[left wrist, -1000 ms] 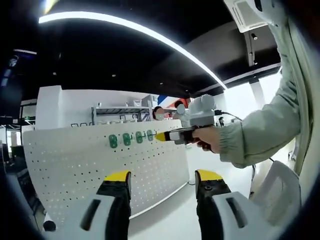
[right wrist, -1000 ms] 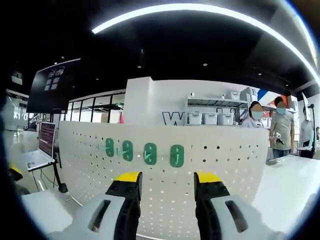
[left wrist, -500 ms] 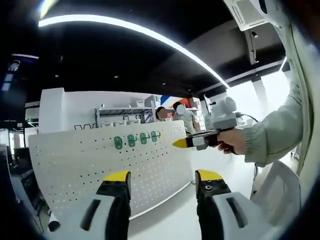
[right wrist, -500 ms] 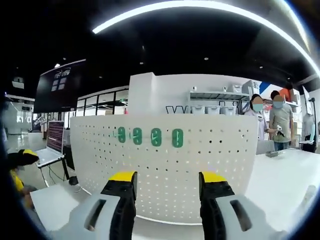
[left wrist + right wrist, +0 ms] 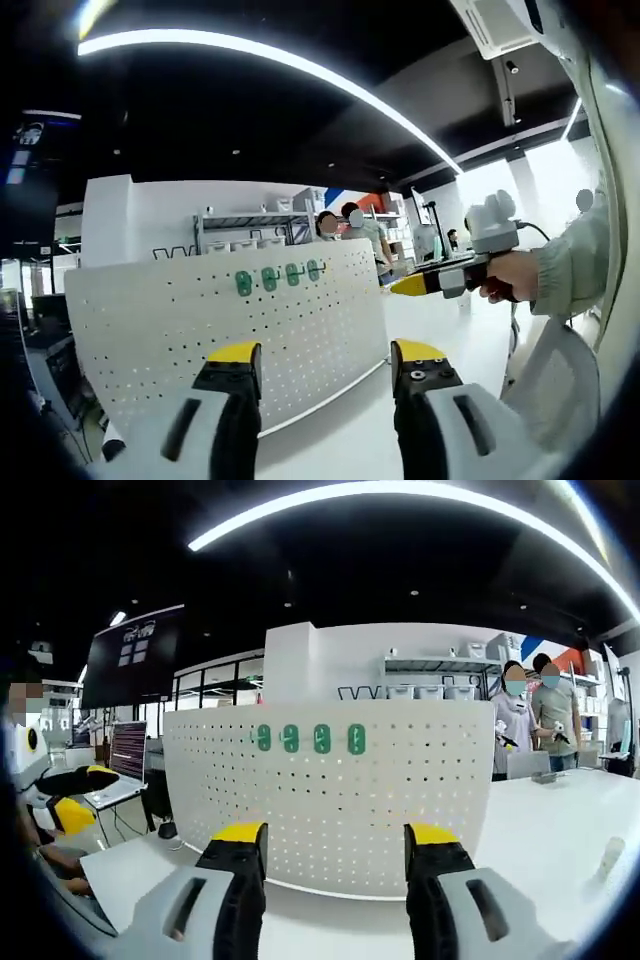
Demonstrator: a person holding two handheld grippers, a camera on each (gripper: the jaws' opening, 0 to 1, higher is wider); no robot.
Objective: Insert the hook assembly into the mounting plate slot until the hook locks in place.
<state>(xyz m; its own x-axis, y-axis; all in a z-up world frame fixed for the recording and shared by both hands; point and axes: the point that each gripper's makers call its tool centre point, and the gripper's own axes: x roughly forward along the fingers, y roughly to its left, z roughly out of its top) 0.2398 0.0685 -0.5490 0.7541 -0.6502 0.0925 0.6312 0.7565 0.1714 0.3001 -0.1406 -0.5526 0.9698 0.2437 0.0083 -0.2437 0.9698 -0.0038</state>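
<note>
Hooks (image 5: 308,739) on pegboard (image 5: 330,810), well beyond open right tongs (image 5: 333,848).

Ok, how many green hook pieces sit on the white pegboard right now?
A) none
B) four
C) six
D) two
B: the right gripper view shows four green hook pieces in a row near the top of the white pegboard, and the left gripper view shows the same four.

White flat tabletop (image 5: 560,825) carries upright white perforated pegboard panel (image 5: 330,810), base edge resting on it, four green oval hook plates (image 5: 308,738) in row near panel top. Small pale cylindrical object (image 5: 610,860) lies on tabletop at 3 o'clock of panel.
</note>
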